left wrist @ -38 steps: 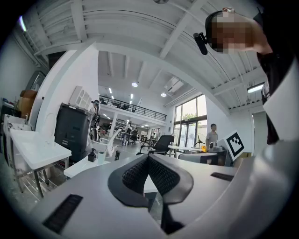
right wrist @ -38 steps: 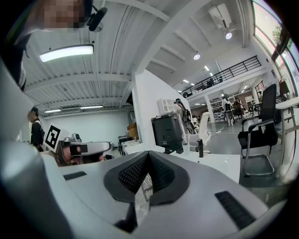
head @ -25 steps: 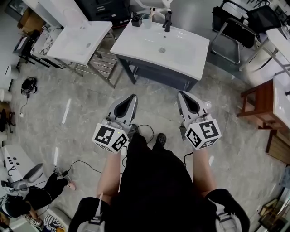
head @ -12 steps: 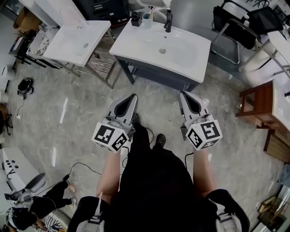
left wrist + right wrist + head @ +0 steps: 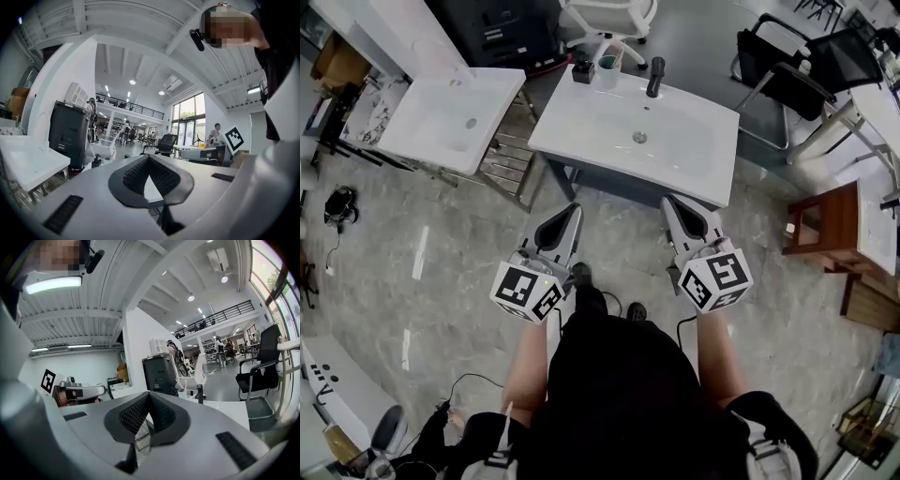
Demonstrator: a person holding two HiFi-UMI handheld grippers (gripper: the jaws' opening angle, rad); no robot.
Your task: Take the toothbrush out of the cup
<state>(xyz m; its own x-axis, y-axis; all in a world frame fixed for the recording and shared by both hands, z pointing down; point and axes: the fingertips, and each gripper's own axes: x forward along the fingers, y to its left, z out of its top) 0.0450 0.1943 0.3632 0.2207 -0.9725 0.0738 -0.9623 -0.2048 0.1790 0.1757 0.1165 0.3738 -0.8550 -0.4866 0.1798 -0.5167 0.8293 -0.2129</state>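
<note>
Head view: toothbrush (image 5: 617,58) in cup (image 5: 607,72) (on sink (image 5: 703,141)).

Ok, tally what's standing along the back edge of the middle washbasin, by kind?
Cup: 1
Toothbrush: 1
Black tap: 1
Small dark container: 1
Total: 4
</note>
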